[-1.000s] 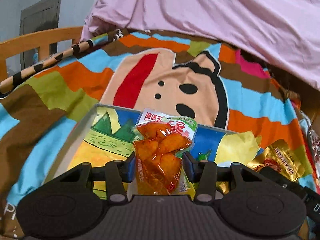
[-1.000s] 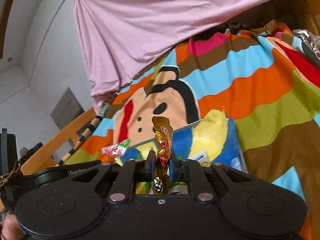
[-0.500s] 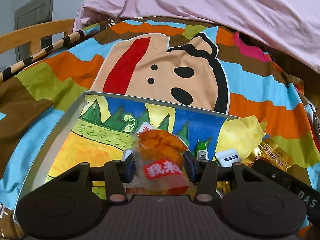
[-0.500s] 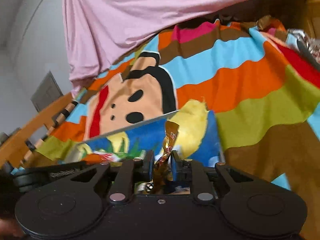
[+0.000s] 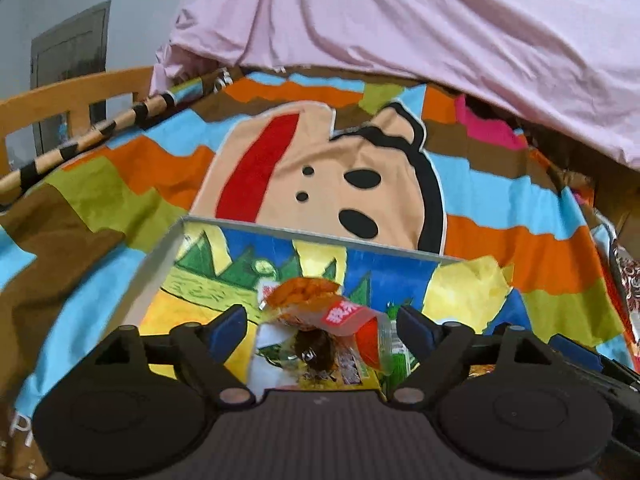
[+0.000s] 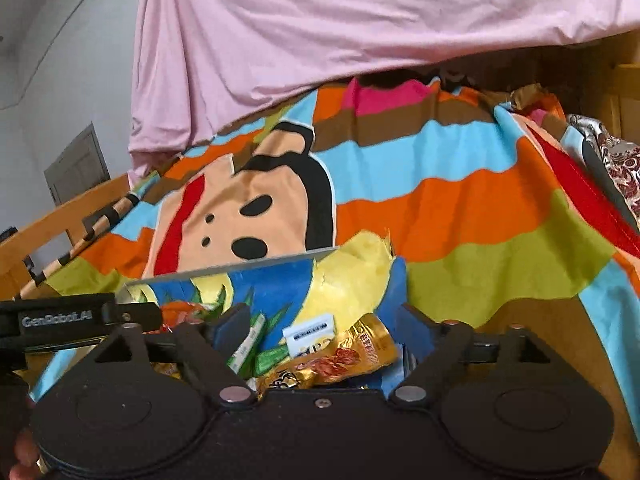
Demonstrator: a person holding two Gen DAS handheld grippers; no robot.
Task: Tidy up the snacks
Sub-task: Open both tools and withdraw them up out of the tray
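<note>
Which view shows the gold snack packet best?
The right wrist view: the gold snack packet lies in plain sight inside the painted box, between the pads of the right gripper, whose jaws are opening and not pressing it. The left wrist view shows no more than a sliver at its lower right edge, behind the gripper body.

Near half of the orange snack pack (image 5: 320, 312) hidden behind the gripper body, between the fingers. Lower end of the gold snack pack (image 6: 352, 354) likewise cut off. Print on both packs too blurred to read. Box (image 5: 160, 264) near edge unseen below the fingers.
</note>
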